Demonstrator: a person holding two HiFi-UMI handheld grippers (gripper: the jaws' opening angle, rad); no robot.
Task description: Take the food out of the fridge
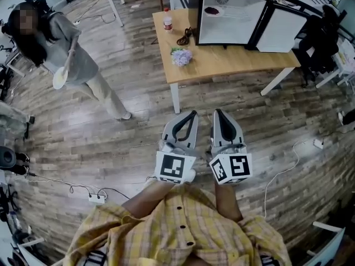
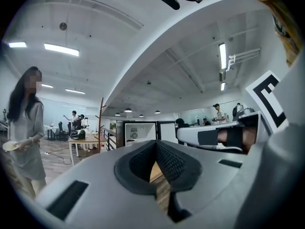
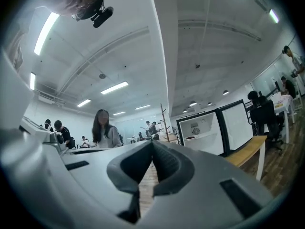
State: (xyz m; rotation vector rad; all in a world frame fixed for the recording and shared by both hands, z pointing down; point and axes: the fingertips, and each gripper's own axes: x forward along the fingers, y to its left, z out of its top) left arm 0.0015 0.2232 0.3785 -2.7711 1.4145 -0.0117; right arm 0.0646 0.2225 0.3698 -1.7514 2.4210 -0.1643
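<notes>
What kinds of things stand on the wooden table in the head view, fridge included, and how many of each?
fridge, door open: 1
bottle with a red cap: 1
flower bunch: 1
black coiled item, perhaps a cable: 1
Total: 4

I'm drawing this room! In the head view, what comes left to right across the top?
Person in grey clothes → clear red-capped bottle → purple flower bunch → open black mini fridge → its white door.
</notes>
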